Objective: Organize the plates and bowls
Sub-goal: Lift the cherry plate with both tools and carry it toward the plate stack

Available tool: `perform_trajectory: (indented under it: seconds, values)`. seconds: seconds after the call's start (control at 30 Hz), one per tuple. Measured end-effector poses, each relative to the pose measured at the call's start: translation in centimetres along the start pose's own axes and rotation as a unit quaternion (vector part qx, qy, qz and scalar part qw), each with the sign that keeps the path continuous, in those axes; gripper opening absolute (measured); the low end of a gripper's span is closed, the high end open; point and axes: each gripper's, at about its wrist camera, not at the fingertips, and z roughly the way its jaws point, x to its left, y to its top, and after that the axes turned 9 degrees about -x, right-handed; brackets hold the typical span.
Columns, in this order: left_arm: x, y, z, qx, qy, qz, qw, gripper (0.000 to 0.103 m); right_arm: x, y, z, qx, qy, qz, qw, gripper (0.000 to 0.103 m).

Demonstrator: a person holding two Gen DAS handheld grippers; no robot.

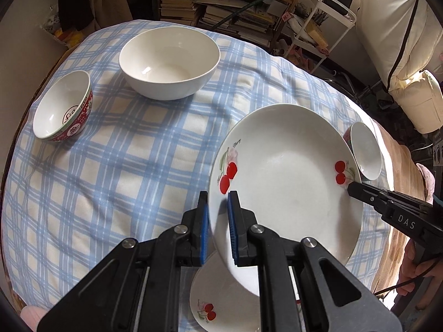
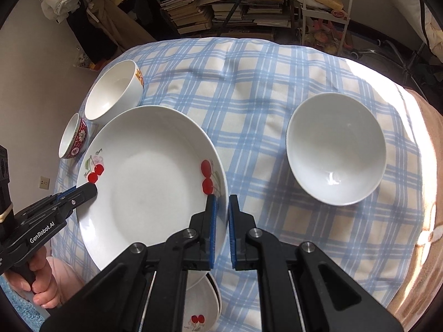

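Observation:
A white plate with red cherries (image 1: 288,182) (image 2: 149,182) hangs tilted above the checked table, held from both sides. My left gripper (image 1: 218,196) is shut on its near-left rim, and in the right wrist view it shows at the plate's left edge (image 2: 91,188). My right gripper (image 2: 222,197) is shut on the opposite rim, seen as a black tip (image 1: 353,189). A second cherry plate (image 1: 221,304) (image 2: 202,307) lies on the cloth below, partly hidden. A large white bowl (image 1: 169,61) (image 2: 113,94), a red-patterned small bowl (image 1: 63,108) (image 2: 73,138) and another bowl (image 1: 365,152) (image 2: 335,149) stand around.
The blue-checked cloth (image 1: 124,179) (image 2: 263,96) covers the table. Behind it stand crowded bookshelves (image 1: 221,2) (image 2: 221,2) and a white wire cart (image 1: 326,27). A person's hand (image 2: 41,285) grips the left handle; fingers (image 1: 415,274) show at the right one.

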Motion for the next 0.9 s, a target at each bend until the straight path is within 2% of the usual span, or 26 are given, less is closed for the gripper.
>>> perform_trajectory:
  seconds: [0.3,0.5,0.63,0.73,0.9]
  values:
    - [1.1,-4.5,-1.1,0.013,-0.01,-0.009,0.9998,0.012,0.2,-4.8,-1.1,0.005,0.008,0.011,1.0,0.009]
    - [1.8,-6.3,-2.0,0.011,0.002,0.003,0.9999,0.013,0.9,-7.7,-1.5,0.009,0.019,0.013,1.0,0.009]
    - [2.1,-7.7,-2.1,0.022,0.002,0.01,0.9997,0.013,1.1,-8.8,-1.5,0.013,0.02,0.017,1.0,0.009]
    - [2.6,-8.8,-1.9,0.031,0.0,0.0,0.9995,0.014,1.4,-9.6,-1.5,0.016,0.017,0.013,1.0,0.009]
    - [2.4,-9.8,-1.6,0.039,-0.002,0.01,0.9992,0.014,1.8,-11.0,-1.4,0.022,-0.003,-0.004,1.0,0.009]
